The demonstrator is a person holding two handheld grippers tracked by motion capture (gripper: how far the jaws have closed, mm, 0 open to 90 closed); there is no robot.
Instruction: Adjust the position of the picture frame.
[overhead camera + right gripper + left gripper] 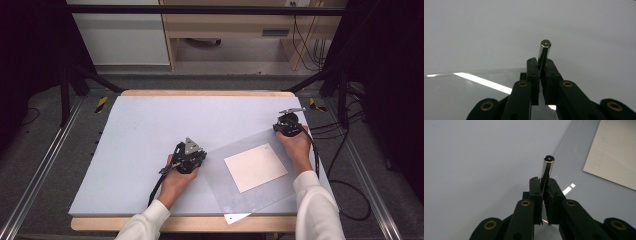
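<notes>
Pale blue-grey mat (pixel 150 130) covers most of the wooden table (pixel 200 93), and behind it in the upper part of the high view you can see grey floor, a white cabinet panel and some light wood furniture with cables hanging at the upper right

On the right half of the mat lies a clear plastic sleeve (pixel 250 195), tilted, with a sheet of white paper (pixel 255 167) inside it near its middle. One corner of the sleeve pokes past the mat's bottom edge, onto the wood strip at the lower centre of the frame

Left gripper (pixel 189 156) sits at the centre of the high view, right at the sleeve's left corner. In the left gripper view its jaws are pinched together on the sleeve's thin edge (pixel 556 147), which runs up and away toward the top of the frame, and a shiny metal pin (pixel 547 168) sticks up just beyond the jaws. The paper (pixel 616 152) shows at the upper right there, with faint printed boxes on it

Right gripper (pixel 288 123) is at the sleeve's far corner, right of centre in the high view. In the right gripper view its jaws are closed too, with the clear sheet's edge (pixel 481 71) coming in from the left and the plastic going in between the pads, so it looks clamped on the sleeve as well. Same kind of metal pin (pixel 544 52) above the jaws

Both sleeves of the person are white, coming in from the bottom edge
</notes>
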